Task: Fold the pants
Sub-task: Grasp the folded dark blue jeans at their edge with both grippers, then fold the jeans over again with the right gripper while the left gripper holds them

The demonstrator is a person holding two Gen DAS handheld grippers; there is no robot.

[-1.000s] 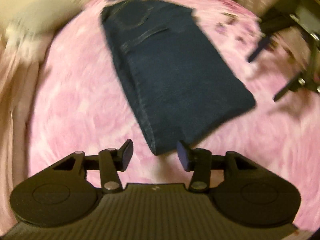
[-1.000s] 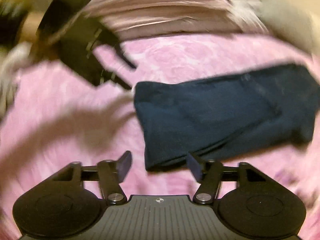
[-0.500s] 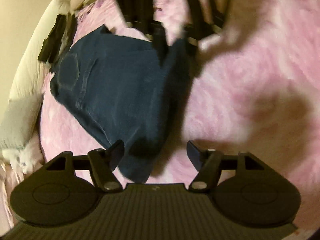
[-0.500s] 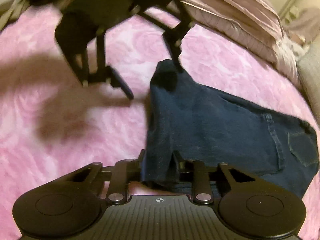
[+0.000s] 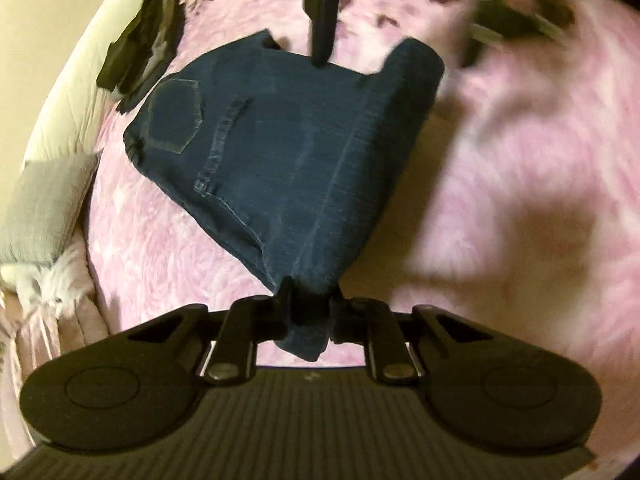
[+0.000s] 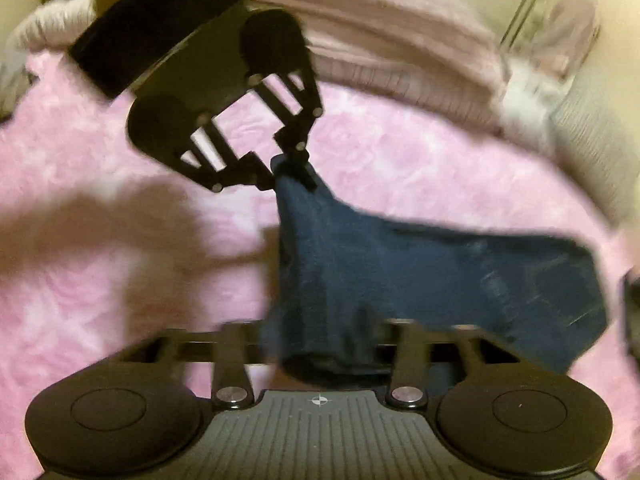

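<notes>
Dark blue jeans (image 5: 280, 152), folded lengthwise, lie on a fluffy pink blanket (image 5: 520, 160). Their waist end with a back pocket (image 5: 174, 114) rests at the far left of the left wrist view. My left gripper (image 5: 308, 312) is shut on one corner of the leg end, which is lifted off the blanket. My right gripper (image 6: 324, 344) is shut on the other corner of that end; the jeans (image 6: 440, 276) sag between the two. In the right wrist view the left gripper (image 6: 290, 168) shows pinching its corner. The right gripper's finger (image 5: 324, 20) shows blurred beyond the cloth.
A white and grey bolster (image 5: 52, 184) runs along the blanket's left edge, with dark clothing (image 5: 136, 44) draped on it. Folded pale pink bedding (image 6: 380, 52) lies behind the blanket in the right wrist view. The blanket (image 6: 100, 280) spreads out left of the jeans.
Both grippers came down to the leg end and shut on its corners, the right one first. That end has now risen off the blanket.
</notes>
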